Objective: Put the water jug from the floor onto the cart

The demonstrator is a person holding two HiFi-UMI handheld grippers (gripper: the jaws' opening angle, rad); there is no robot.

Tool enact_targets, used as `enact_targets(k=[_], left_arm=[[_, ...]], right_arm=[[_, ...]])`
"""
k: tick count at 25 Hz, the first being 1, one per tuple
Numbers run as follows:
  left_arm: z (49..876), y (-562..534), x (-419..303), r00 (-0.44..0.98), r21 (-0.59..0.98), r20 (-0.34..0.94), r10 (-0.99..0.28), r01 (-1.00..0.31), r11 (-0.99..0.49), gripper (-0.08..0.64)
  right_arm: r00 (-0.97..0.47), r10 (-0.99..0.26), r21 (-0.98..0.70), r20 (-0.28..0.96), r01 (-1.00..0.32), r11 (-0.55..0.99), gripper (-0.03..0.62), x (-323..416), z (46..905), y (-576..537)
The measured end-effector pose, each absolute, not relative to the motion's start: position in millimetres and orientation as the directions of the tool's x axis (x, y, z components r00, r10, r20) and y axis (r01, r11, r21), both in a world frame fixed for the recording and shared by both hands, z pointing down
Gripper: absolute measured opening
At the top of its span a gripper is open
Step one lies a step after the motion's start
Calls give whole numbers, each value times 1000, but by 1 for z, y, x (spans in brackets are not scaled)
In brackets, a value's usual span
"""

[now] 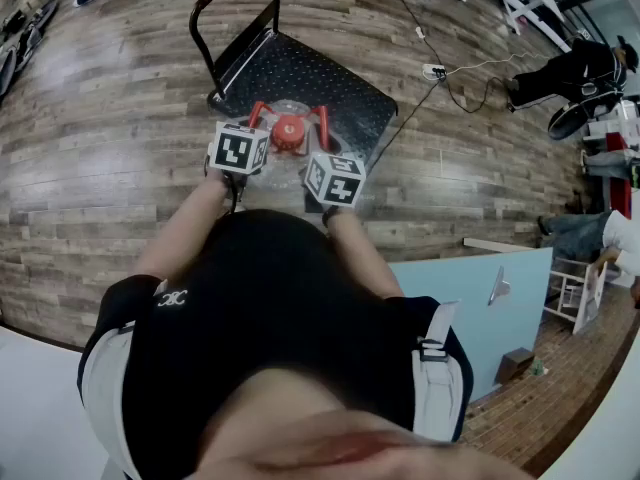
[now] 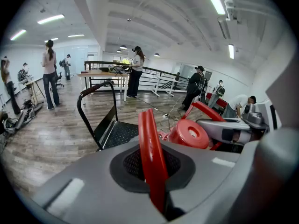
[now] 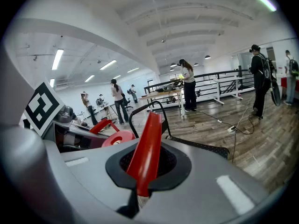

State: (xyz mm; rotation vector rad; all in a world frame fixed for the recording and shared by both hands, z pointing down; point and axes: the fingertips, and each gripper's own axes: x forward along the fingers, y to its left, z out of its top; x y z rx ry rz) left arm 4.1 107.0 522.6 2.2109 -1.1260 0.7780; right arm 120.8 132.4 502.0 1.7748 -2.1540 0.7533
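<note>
The clear water jug has a red cap (image 1: 288, 128) and two red carrying handles. It is over the near part of the cart's black studded deck (image 1: 345, 86); I cannot tell whether it rests on it. My left gripper (image 1: 258, 120) is shut on the jug's left handle (image 2: 152, 157). My right gripper (image 1: 320, 130) is shut on the right handle (image 3: 145, 153). The cap (image 2: 189, 133) lies between the two grippers, and it also shows in the right gripper view (image 3: 117, 138). The cart's black push bar (image 1: 205, 28) stands at the far side.
A cable and a power strip (image 1: 433, 70) lie on the wood floor right of the cart. A light blue panel (image 1: 480, 308) stands near my right side. A person (image 1: 580, 73) crouches at the far right. Others stand by tables (image 2: 100, 76) further off.
</note>
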Motion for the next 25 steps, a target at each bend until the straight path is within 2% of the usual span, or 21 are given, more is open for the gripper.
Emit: enact_targets(k=[25], left_arm=[[527,88,-33,509,233,679,-529,-833,-502,2]], right_arm=[[-240,-824,-255,513,-959,121,14,80,508,113]])
